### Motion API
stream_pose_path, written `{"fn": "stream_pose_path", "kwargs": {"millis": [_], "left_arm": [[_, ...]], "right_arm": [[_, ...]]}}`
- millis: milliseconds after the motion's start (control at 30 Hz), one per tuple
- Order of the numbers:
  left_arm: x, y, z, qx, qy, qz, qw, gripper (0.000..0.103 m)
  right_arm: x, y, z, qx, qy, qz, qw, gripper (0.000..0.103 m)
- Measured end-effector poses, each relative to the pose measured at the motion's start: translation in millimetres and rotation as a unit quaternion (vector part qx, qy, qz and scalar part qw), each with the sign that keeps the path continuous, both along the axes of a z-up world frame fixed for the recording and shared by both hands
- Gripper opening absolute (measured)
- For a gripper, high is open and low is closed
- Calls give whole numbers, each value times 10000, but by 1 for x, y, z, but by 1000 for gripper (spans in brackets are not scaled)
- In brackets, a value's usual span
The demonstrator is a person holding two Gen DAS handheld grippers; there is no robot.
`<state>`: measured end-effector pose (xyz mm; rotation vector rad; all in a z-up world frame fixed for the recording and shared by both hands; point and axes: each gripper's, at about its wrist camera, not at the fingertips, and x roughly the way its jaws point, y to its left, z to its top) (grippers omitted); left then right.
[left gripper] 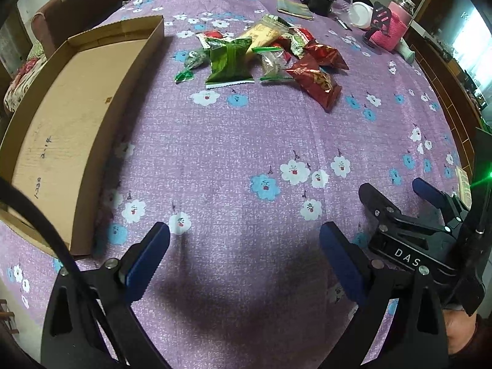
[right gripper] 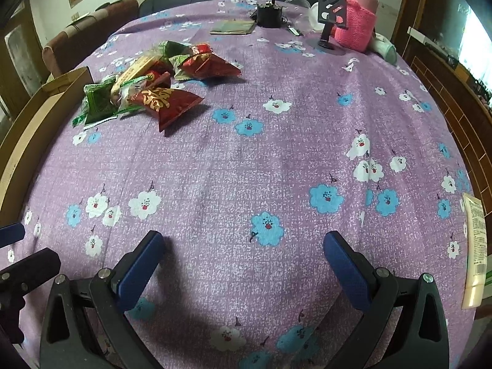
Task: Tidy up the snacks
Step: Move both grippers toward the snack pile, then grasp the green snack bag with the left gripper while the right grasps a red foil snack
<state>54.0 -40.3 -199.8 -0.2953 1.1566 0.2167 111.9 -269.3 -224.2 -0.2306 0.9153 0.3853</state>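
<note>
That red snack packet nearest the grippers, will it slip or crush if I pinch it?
The red snack packet looks puffed and glossy, so it is probably light and may slide between the pads. Its crimped end looks flatter, likely a surer pinch. It overlaps the clear pouch, so lifting may drag that along.

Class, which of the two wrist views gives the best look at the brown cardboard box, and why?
The left wrist view: the shallow brown cardboard box shows its whole open floor and walls, with no snacks inside. The right wrist view catches only a strip of that box's wall at the left edge, its inside hidden.
</note>
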Motion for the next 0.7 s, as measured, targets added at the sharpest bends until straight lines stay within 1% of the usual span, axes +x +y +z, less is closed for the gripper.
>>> {"fn": "stream_pose_path", "kwargs": {"millis": [100, 167, 267, 400, 500, 633, 700], "left_arm": [[0, -1, 0, -2, -10, -24, 10000, 98], [-1, -1, 1, 31, -20, -32, 10000, 98], [-2, 0, 2, 54, -50, -20, 10000, 98], [-3, 3, 3, 89, -102, 24, 9999, 98], [-3, 7, 5, 67, -168, 72, 9998, 98], [-2, 12, 9, 89, -209, 103, 9997, 98], [-1, 14, 10, 124, -244, 103, 9996, 98]], "right_arm": [[-2, -1, 0, 31, -2, 5, 10000, 103], [-5, -3, 3, 96, -91, -34, 9999, 102], [-13, -4, 16, 147, -424, -108, 9989, 102], [-25, 4, 36, 134, -742, 91, 9971, 102], [-27, 11, 44, 6, -768, 163, 9969, 102], [-24, 14, 55, 111, -829, 204, 9963, 102], [-23, 15, 60, 77, -911, 214, 9956, 102]]}}
